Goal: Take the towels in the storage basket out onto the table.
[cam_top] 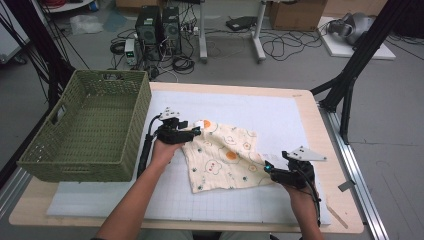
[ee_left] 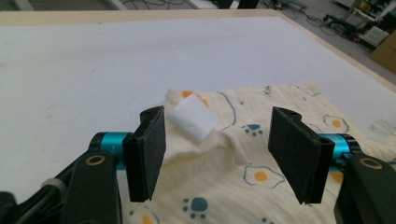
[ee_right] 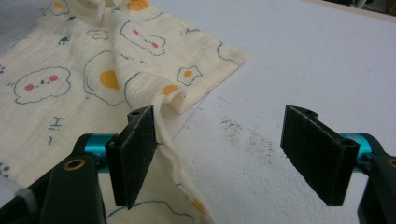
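Note:
A cream cloth (cam_top: 222, 157) printed with fried eggs, clouds and paw marks lies crumpled on the white mat (cam_top: 280, 115). My left gripper (cam_top: 196, 132) is at the cloth's far left corner. In the left gripper view its jaws (ee_left: 217, 149) stand open, with the cloth (ee_left: 261, 186) and its white label (ee_left: 194, 121) lying loose between them. My right gripper (cam_top: 267, 167) is at the cloth's near right corner, also open (ee_right: 219, 149). There a raised fold of the cloth (ee_right: 70, 93) leans against the left pad (ee_right: 137, 154), and the right pad stands apart over bare mat.
A green woven basket (cam_top: 90, 125) stands on the table's left side, close to my left hand. The wooden table edge (cam_top: 327, 145) runs along the right. Black stand legs (cam_top: 350, 75) rise beyond the table's right corner. Dark specks mark the mat (ee_right: 247, 135).

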`<control>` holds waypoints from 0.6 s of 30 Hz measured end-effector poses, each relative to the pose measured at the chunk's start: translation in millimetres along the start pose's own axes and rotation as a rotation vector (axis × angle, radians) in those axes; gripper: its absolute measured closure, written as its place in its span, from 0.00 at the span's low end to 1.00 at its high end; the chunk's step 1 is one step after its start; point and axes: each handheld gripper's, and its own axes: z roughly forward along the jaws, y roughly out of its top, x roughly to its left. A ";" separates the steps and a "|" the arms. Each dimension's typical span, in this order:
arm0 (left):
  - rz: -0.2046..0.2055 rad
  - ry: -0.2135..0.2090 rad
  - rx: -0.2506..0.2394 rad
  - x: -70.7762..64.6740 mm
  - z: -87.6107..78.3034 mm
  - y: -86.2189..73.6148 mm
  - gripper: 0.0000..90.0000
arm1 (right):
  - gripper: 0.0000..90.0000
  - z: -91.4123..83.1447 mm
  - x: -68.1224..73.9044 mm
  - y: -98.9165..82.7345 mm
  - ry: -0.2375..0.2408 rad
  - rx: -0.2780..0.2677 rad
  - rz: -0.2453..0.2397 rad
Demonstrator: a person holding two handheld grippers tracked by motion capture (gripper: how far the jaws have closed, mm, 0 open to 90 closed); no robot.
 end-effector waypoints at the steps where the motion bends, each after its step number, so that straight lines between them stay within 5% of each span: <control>1: -0.002 -0.003 -0.007 -0.8 0.3 1.2 0.41 | 0.29 -0.7 -0.9 -0.2 0.007 -0.001 0.005; 6: 0.017 0.003 -0.006 -2.2 2.3 7.7 0.42 | 0.29 -7.9 -7.0 -0.2 0.019 -0.031 0.008; 18: 0.181 0.055 0.111 -6.9 28.4 1.2 0.42 | 0.30 -11.3 -22.0 -5.8 0.001 -0.040 0.051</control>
